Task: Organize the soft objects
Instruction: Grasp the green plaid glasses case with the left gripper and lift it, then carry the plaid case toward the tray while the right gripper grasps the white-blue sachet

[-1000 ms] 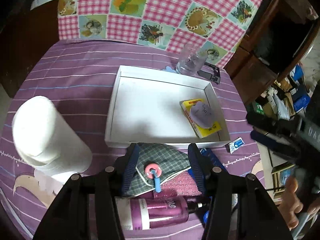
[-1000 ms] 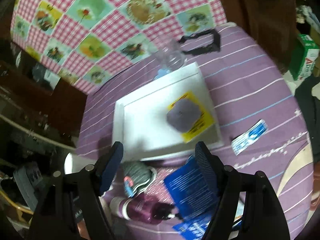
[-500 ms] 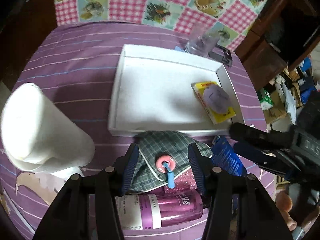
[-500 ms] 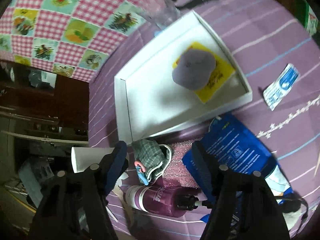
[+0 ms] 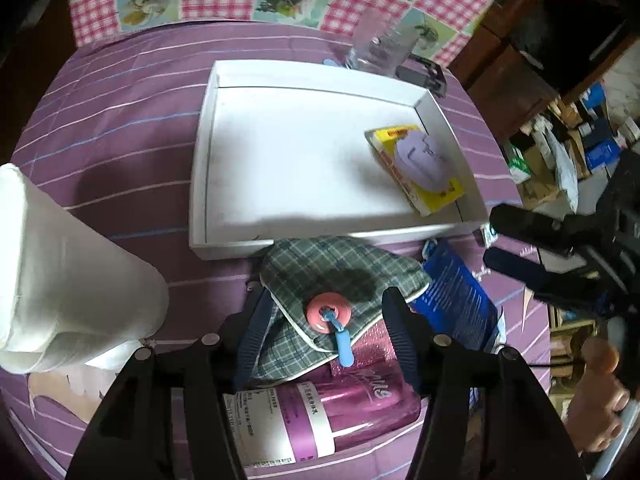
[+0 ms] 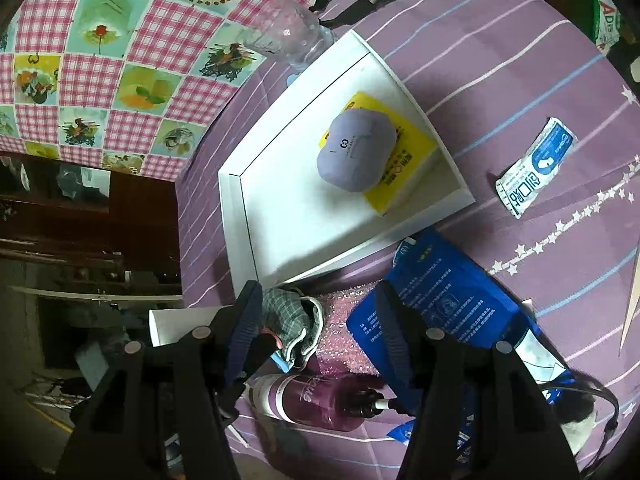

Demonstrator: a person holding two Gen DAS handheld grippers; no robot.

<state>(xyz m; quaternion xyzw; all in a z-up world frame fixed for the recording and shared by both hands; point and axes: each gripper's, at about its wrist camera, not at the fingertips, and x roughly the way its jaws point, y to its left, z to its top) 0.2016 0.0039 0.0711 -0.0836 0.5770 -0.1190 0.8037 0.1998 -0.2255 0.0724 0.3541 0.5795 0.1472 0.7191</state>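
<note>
Each camera rides on a claw and looks steeply down, close over the tabletop [image 5: 120, 120]. Both views share the white tray [image 5: 204, 168] [image 6: 234, 208], the plaid cloth [image 5: 340, 268] [image 6: 288, 316] and the purple bottle [image 5: 352, 408] [image 6: 312, 400].

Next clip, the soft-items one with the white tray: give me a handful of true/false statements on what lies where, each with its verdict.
1. The purple pouch lies on a yellow packet inside the white tray. True.
2. The plaid cloth already lies inside the tray. False: it lies on the purple tablecloth, just outside the tray's near wall.
3. A pink ring with a blue tab sits on the plaid cloth. True.
4. The purple bottle stands upright. False: it lies on its side.
5. The left gripper has its jaws clamped on the white roll. False: the jaws stand apart over the plaid cloth; the roll is off to one side.
</note>
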